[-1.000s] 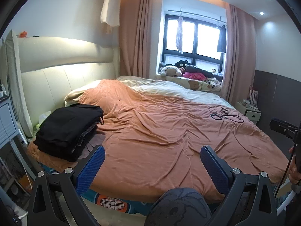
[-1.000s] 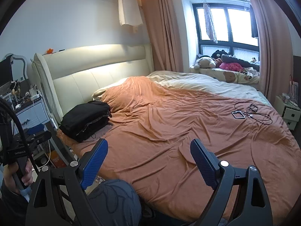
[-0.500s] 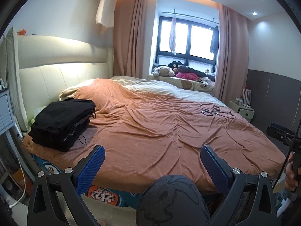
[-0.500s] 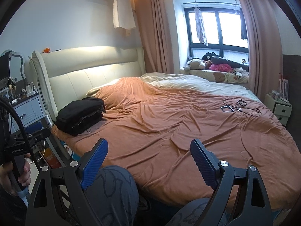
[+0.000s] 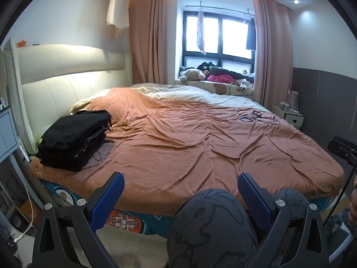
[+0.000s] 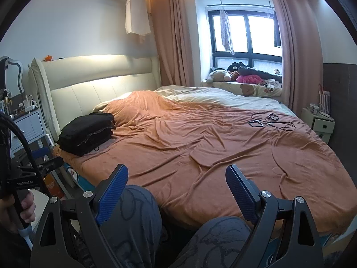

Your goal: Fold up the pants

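A stack of folded black pants lies on the bed's near left corner, close to the headboard. My left gripper is open at the foot side of the bed, nothing between its blue pads, well short of the stack. My right gripper is open too, empty, over the bed's edge. The person's knees in dark patterned trousers sit below both grippers.
An orange blanket covers the wide bed; cables and a phone lie far right. A cream headboard is at left, bedside drawers beside it, a white nightstand at right, plush toys on the window sill.
Both grippers have sunk and pulled back from the bed; the person's knees now fill more of the bottom of each view. Both grippers stay open.
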`<state>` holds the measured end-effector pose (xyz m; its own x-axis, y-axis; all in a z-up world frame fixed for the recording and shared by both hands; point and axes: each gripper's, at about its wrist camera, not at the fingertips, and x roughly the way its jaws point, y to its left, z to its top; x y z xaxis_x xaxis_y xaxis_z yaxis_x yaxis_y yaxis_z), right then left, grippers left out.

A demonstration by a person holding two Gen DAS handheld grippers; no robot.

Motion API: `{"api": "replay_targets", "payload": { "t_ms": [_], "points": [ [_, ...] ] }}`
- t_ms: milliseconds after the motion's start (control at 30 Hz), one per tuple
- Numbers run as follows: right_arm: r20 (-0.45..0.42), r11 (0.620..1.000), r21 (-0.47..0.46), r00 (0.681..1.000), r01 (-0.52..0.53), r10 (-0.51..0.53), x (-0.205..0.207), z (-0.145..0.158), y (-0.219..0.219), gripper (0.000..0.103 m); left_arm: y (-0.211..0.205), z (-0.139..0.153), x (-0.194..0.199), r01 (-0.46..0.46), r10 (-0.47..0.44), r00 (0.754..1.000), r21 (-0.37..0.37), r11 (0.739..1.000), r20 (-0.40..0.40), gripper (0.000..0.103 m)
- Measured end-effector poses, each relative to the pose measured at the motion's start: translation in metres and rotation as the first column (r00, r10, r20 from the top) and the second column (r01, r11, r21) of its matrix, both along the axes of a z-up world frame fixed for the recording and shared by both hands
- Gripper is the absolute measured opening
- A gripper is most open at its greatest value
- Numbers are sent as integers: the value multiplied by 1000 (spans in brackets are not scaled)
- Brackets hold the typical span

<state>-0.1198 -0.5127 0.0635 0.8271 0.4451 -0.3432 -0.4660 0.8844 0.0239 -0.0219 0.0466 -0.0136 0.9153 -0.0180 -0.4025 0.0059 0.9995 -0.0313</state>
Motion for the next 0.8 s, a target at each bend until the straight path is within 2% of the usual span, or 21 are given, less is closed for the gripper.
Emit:
{"api": "replay_targets", "payload": {
  "t_ms": [67, 333, 667, 800],
  "points": [
    [-8, 1000, -3, 1000, 4, -4, 0, -1, -1, 89, -4, 0, -3, -5, 5, 1000, 15, 1000, 10, 102],
    [-34, 1000, -14, 999, -2, 2, 1, -3, 5, 89, -9, 2, -8, 0, 0, 1000, 0, 1000, 31, 102],
    [-59, 1000, -1, 998, -2, 2, 4, -6, 1, 89, -1, 1, -5, -10, 11, 1000, -54, 998, 8, 102],
    [-67, 1000, 3, 998, -1, 2, 5, -6, 0, 89, 0, 0, -4, -22, 22, 1000, -51, 998, 8, 102]
  ]
}}
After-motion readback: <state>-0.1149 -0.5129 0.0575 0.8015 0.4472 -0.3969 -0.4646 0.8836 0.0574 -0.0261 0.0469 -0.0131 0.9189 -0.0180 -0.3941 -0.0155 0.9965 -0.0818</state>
